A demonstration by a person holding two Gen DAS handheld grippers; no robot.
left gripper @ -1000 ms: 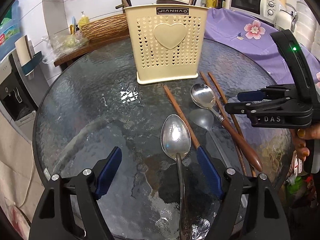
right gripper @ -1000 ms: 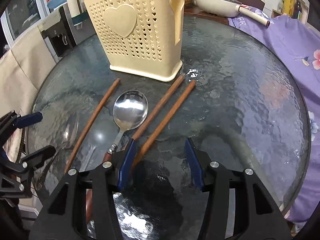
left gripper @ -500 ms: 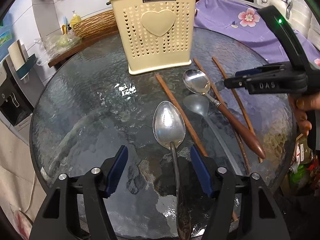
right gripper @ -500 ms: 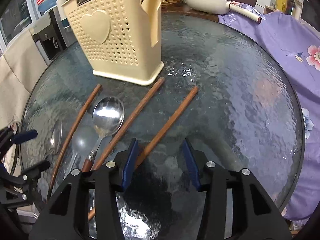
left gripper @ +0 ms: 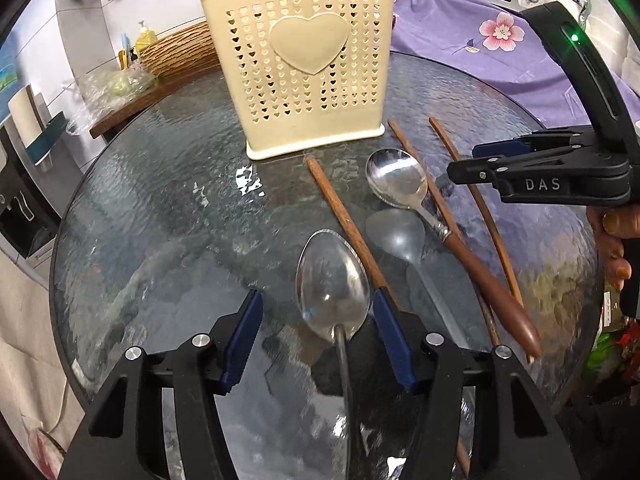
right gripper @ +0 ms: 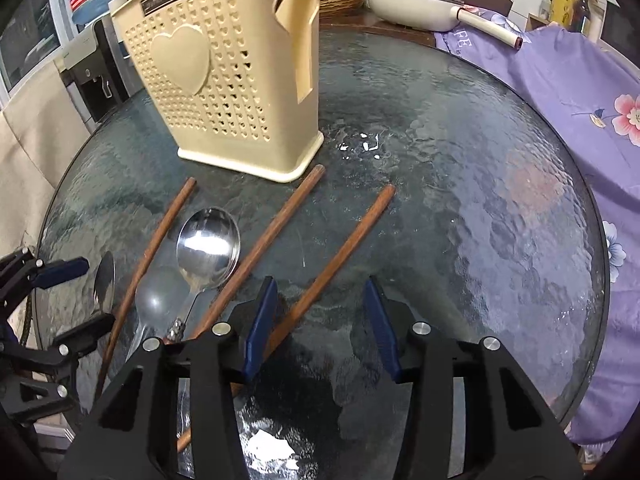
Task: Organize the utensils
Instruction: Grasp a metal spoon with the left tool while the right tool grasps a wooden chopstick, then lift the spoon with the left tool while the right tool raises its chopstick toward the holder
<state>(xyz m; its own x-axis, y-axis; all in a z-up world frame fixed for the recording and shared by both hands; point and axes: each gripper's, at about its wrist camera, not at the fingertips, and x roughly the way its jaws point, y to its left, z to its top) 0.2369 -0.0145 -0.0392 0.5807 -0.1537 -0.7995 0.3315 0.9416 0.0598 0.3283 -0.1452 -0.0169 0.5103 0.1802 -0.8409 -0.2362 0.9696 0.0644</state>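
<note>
Left tongs (left gripper: 318,336) closing astride steel spoon (left gripper: 333,286).

both grippers, angled down, jaws apart

left gripper (left gripper: 318,330): tilted downward, blue pads apart, jaws closing, pads pressing on nothing. right gripper (right gripper: 320,320): tilted downward, blue pads apart, not clamped; person's hand (left gripper: 614,236) wrapped on its handle, seen side-on.

Black tool (left gripper: 318,336), blue pads (left gripper: 242,340), silver screws, "DAS" lettering
</note>
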